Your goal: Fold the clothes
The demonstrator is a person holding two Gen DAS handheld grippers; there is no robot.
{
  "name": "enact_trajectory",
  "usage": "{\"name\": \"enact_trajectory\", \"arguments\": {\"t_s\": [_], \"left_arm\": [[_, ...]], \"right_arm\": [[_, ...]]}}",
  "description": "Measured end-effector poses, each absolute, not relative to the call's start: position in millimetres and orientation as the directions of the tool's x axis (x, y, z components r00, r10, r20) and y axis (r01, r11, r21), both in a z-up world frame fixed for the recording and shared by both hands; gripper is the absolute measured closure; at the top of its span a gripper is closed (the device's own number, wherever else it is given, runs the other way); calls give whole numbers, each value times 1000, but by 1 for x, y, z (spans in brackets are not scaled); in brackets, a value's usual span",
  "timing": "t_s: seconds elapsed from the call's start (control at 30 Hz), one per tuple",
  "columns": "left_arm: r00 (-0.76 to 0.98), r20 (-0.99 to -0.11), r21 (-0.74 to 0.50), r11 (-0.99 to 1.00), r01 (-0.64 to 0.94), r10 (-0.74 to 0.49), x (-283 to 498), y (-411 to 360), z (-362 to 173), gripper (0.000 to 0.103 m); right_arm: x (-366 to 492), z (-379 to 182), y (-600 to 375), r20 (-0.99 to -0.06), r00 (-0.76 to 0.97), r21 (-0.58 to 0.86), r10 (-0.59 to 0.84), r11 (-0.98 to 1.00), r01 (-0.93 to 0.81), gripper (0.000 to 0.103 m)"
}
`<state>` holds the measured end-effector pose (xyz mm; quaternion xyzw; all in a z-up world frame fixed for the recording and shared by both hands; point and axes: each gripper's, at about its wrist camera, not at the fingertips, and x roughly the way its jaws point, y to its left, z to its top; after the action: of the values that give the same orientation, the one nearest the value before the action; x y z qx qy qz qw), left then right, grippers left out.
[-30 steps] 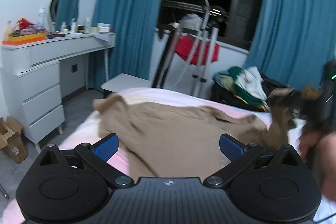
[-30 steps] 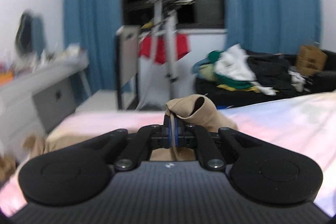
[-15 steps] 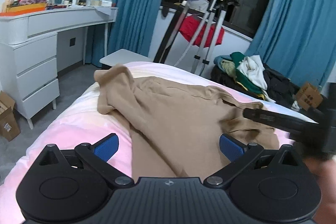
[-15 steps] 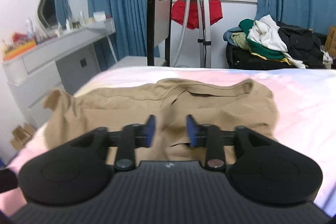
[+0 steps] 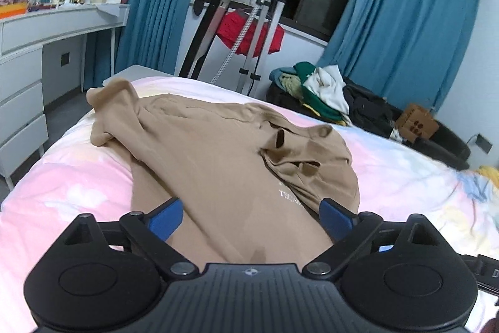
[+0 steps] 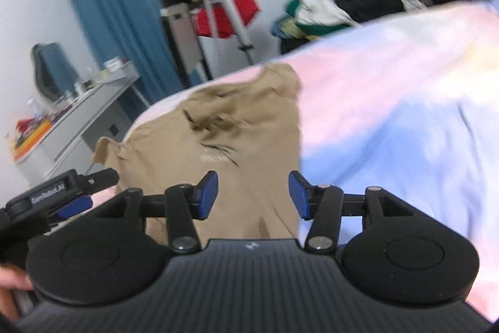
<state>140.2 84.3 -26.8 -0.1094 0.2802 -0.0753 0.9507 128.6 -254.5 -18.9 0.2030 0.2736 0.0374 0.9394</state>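
A tan garment (image 5: pixel 215 155) is lying spread across the pink and blue bed sheet (image 5: pixel 71 186), rumpled rather than flat. Its far left corner is bunching up into a hump near the bed's edge, and on the right a flap of cloth is folding back over the body, partly covering a line of small white lettering.

My left gripper (image 5: pixel 249 216) is hovering over the near end of the cloth, its jaws standing wide and easing inward, with nothing pinched between the blue pads. My right gripper (image 6: pixel 252 195) is hanging above the garment's right edge, jaws partway apart and opening, gripping nothing.

The right wrist view is smearing with motion, so the creases and lettering there are hard to read. The garment's near hem is hiding behind both gripper bodies. Behind the bed, a heap of clothes (image 5: pixel 315 89) is lying below the blue curtains (image 5: pixel 402 30).
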Motion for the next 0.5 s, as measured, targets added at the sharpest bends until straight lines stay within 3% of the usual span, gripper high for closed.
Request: {"name": "enact_trajectory", "arguments": {"t_s": [0.13,0.33,0.5], "left_arm": [[813,-547,-228,970,85,-200,160,56,-34,19],[778,-564,-331,939,94,-277,228,6,-47,25],[776,-588,-333,943,25,-228,288,-29,-68,31]], "right_arm": [[124,-26,-276,-492,860,419,138,903,95,51],[135,-36,-312,-469,877,463,104,874,144,48],[145,-50,-336,-477,875,495,85,849,187,48]]}}
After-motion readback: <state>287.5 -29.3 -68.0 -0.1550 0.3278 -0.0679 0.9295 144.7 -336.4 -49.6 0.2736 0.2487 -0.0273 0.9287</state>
